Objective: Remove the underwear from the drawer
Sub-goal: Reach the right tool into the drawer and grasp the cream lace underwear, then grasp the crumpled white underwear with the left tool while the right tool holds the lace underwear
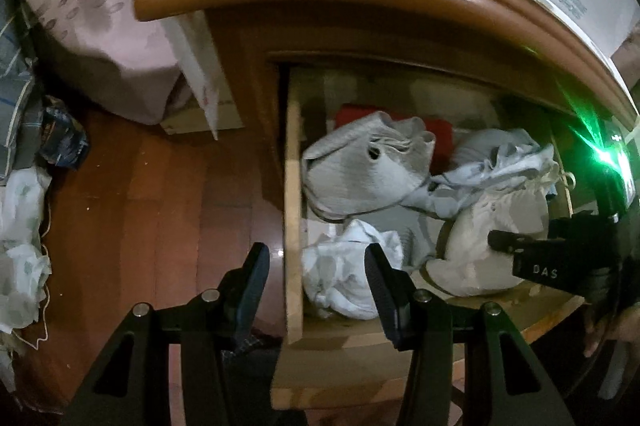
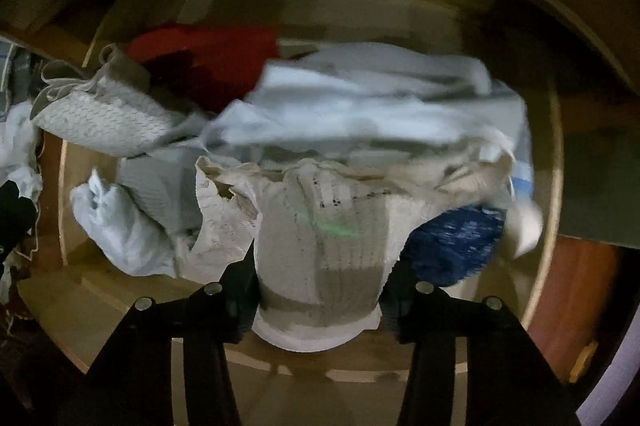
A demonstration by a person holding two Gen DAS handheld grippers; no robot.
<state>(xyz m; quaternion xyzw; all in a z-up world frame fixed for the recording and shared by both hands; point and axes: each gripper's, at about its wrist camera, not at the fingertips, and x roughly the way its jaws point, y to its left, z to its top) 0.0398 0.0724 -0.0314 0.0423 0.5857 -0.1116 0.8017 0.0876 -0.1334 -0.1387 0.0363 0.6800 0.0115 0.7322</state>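
Two claws in play: right claw [image 2: 316,290] clamped on cream knit underwear [image 2: 320,250] at near edge of open drawer [image 1: 294,186], not lifted out yet. Left claw [image 1: 316,278] apart, empty, over drawer's left wall. Extraction remains.

Cream knit underwear [image 2: 320,246] bunched upright at open drawer [image 2: 120,306] front.
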